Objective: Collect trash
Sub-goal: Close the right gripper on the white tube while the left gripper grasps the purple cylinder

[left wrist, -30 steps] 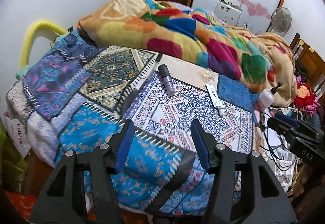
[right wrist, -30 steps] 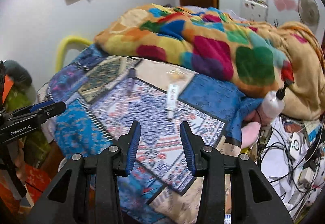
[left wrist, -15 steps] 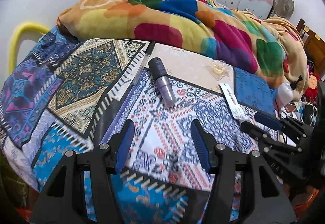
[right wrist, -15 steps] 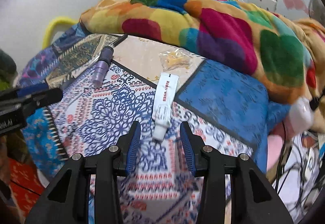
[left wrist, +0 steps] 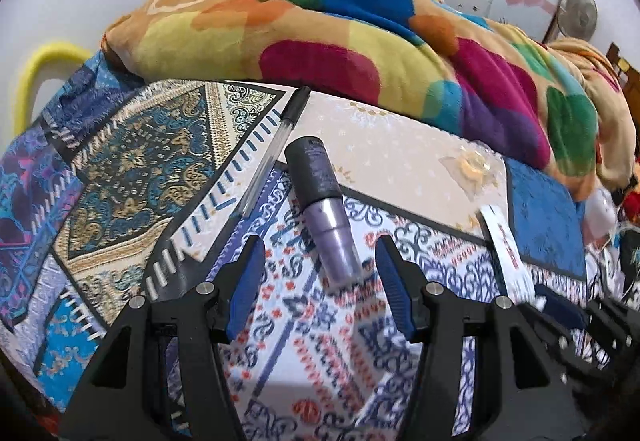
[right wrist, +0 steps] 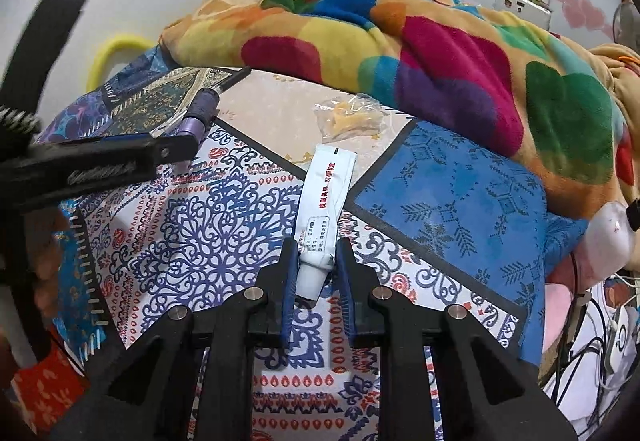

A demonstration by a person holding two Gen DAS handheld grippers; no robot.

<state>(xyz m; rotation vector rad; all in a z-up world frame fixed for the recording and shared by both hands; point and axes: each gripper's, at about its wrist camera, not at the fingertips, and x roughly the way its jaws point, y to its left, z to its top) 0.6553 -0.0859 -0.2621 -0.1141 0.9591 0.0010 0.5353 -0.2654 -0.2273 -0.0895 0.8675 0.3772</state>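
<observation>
On the patchwork bedspread (left wrist: 132,169) lies a purple bottle (left wrist: 324,209) with a dark cap. My left gripper (left wrist: 319,245) is open, the bottle's near end between its fingers, untouched. Beside the bottle is a clear pen (left wrist: 272,157). A white tube (right wrist: 326,197) with red print lies on the spread, and my right gripper (right wrist: 316,245) is shut on its cap end. A clear wrapper (right wrist: 352,115) with yellow bits lies behind the tube. In the right wrist view the left gripper (right wrist: 120,153) reaches in by the bottle (right wrist: 198,117).
A bulky multicoloured blanket (left wrist: 360,21) is heaped across the back of the bed. A white pump bottle (right wrist: 608,237) and tangled cables (right wrist: 592,321) lie off the bed's right edge. A yellow tube (left wrist: 44,57) curves at the left wall. A hand (right wrist: 44,241) holds the left gripper.
Both grippers came down and forward over the bed. The left one closed in until the purple bottle entered its fingers. The right one's jaws shut on the white tube's cap end.
</observation>
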